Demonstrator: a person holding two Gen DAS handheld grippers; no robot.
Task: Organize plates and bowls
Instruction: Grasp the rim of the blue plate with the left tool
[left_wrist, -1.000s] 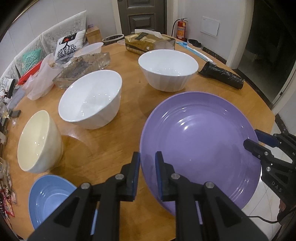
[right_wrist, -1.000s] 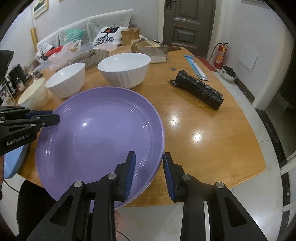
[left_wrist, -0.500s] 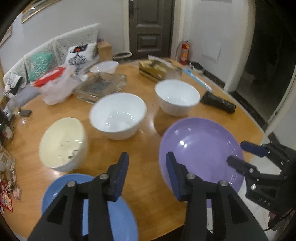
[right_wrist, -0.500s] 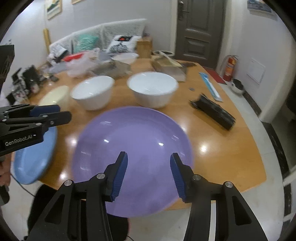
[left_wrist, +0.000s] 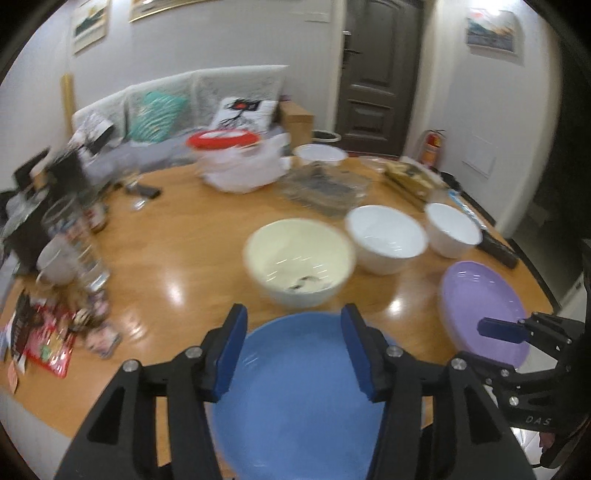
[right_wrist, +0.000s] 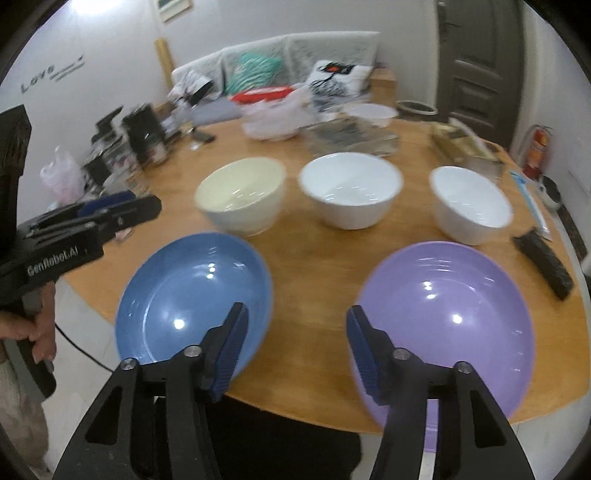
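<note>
Purple and blue plates are set at the near edge of the wooden table (right_wrist: 325, 254), the purple plate (right_wrist: 447, 321) to the right and the blue plate (right_wrist: 192, 299) to the left, with three bowls ranged in a row beyond them. Both plates overhang the edge slightly, which probably leaves their rims easy to pinch. The left gripper (left_wrist: 293, 350) is held above the blue plate and the right gripper (right_wrist: 295, 349) over the gap between the plates, jaws spread wide and nothing gripped, apparently readied for a pick.

Left gripper (left_wrist: 293, 350): fingers spread wide above the round blue plate (left_wrist: 295, 398)
Cream bowl (left_wrist: 300, 261): just beyond the blue plate
Purple plate (left_wrist: 484, 308): right desk (left_wrist: 192, 258) edge
</note>
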